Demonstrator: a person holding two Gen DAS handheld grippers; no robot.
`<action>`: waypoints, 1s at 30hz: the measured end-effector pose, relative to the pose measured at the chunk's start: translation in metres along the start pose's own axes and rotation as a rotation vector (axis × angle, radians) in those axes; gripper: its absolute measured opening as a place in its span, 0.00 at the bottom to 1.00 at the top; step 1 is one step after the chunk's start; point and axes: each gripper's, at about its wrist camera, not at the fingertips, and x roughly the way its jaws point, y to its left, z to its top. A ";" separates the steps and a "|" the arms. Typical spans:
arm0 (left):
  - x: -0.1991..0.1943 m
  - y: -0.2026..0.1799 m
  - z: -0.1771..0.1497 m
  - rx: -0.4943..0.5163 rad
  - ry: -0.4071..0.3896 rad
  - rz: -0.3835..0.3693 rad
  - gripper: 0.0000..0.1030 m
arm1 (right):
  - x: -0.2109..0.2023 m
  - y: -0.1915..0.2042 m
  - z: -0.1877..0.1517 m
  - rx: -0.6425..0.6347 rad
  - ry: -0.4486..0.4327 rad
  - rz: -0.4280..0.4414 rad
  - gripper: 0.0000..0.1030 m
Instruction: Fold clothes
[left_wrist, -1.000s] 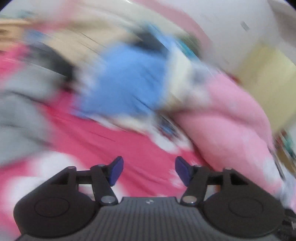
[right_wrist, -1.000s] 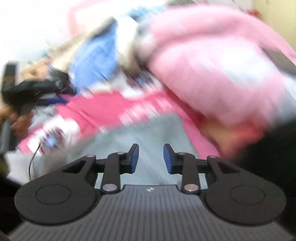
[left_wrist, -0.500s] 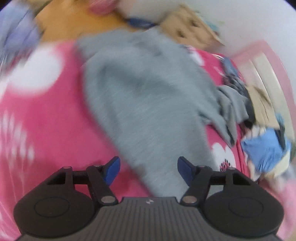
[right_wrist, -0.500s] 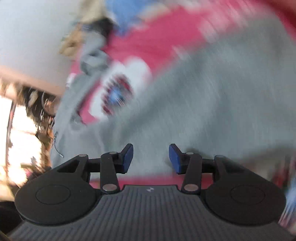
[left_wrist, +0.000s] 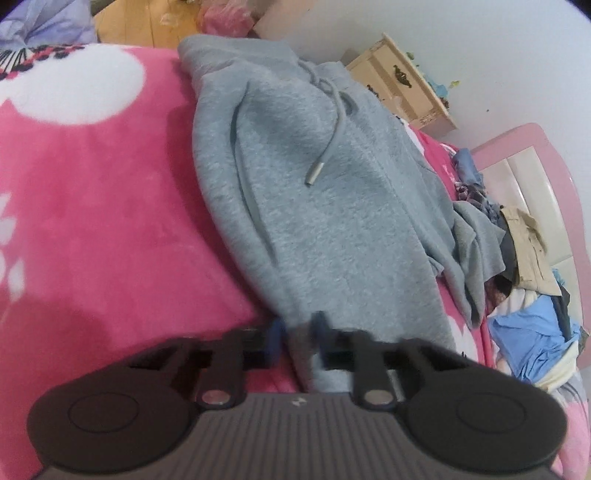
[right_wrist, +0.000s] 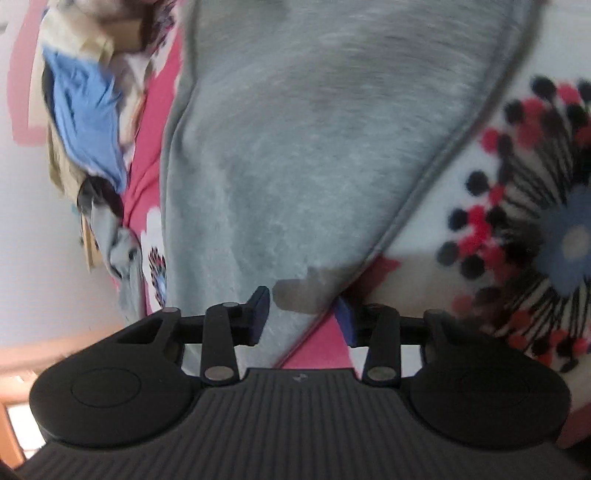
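Note:
A grey fleece garment (left_wrist: 325, 206) with a drawstring (left_wrist: 325, 155) lies spread on a pink flowered blanket (left_wrist: 92, 203). My left gripper (left_wrist: 298, 328) is at the garment's near edge. Its jaws are closing and stand narrow, pinching a fold of the grey cloth. In the right wrist view the same grey garment (right_wrist: 295, 147) fills the middle. My right gripper (right_wrist: 302, 314) sits at a near corner of it. Its jaws are closing, with the corner of cloth between them and a gap still showing beside the right pad.
A heap of other clothes (left_wrist: 528, 325), blue, beige and grey, lies by the pink headboard (left_wrist: 528, 177); it shows too in the right wrist view as a blue and beige pile (right_wrist: 85, 122). A cream nightstand (left_wrist: 402, 85) stands by the wall.
Both grippers swung down onto the grey garment. The left jaws went from wide apart to narrow on the cloth edge. The right gripper came down to a corner of the garment.

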 end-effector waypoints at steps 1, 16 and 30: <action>0.001 -0.003 -0.001 -0.002 -0.008 0.005 0.10 | 0.002 0.001 -0.002 -0.011 -0.004 -0.001 0.16; -0.053 -0.039 0.010 0.223 -0.011 0.175 0.07 | -0.046 0.019 -0.030 -0.201 0.155 -0.158 0.03; -0.056 -0.030 -0.001 0.367 -0.005 0.315 0.41 | -0.041 0.017 -0.035 -0.441 0.354 -0.501 0.27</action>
